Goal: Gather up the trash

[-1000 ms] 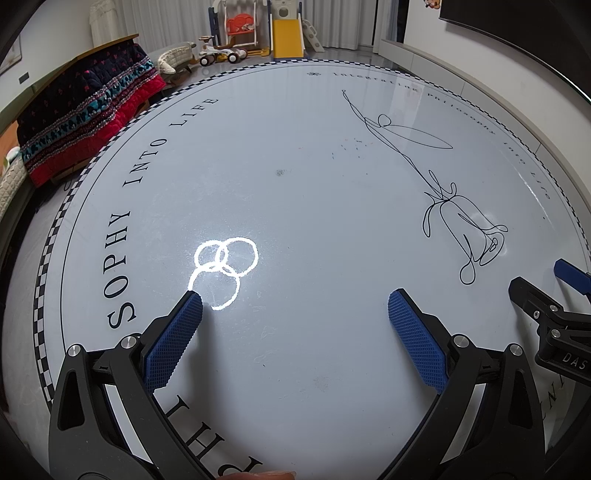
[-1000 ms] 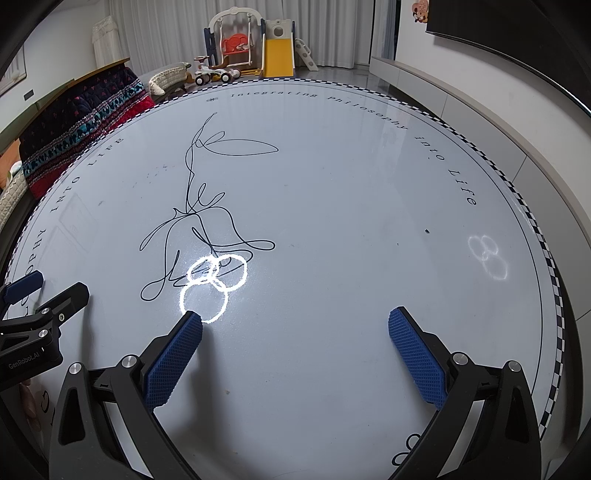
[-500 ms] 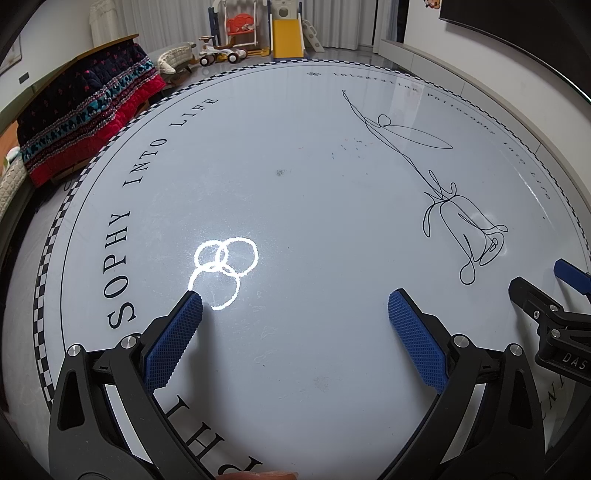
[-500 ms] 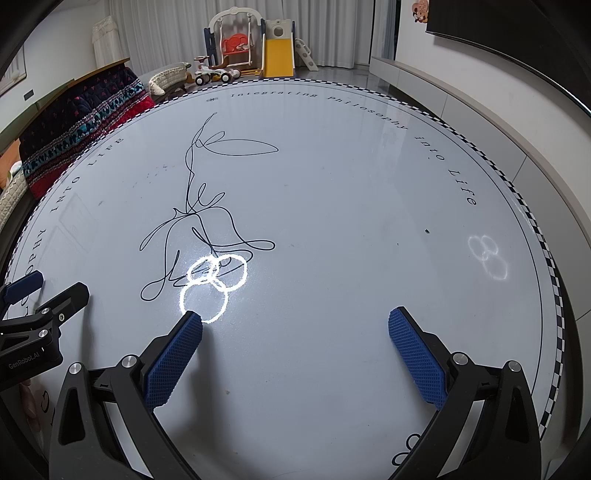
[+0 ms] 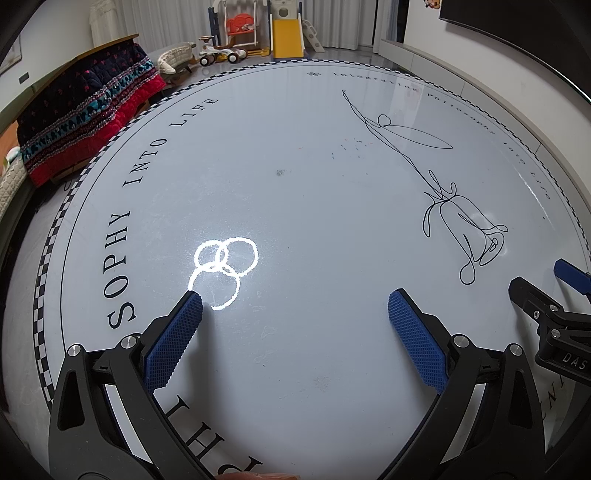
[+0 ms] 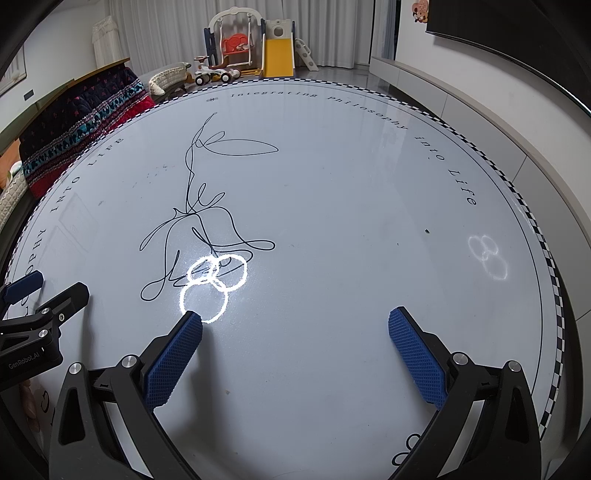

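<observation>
No trash shows in either view. My left gripper (image 5: 295, 306) hangs open over a round white mat (image 5: 295, 184) printed with black lettering and a line drawing, nothing between its blue pads. My right gripper (image 6: 295, 325) is open too, over the same mat (image 6: 351, 184), also holding nothing. In the left wrist view the right gripper's (image 5: 543, 284) black fingers enter from the right edge. In the right wrist view the left gripper's (image 6: 44, 291) fingers enter from the left edge. Both sit side by side, close above the mat.
A dark patterned blanket with red lining (image 5: 85, 114) lies over furniture at the left. A toy slide and swing set (image 5: 273, 29) and a ride-on car (image 6: 214, 75) stand beyond the mat. A low white cabinet (image 6: 461, 99) runs along the right wall. A small dark speck (image 6: 427, 231) sits on the mat.
</observation>
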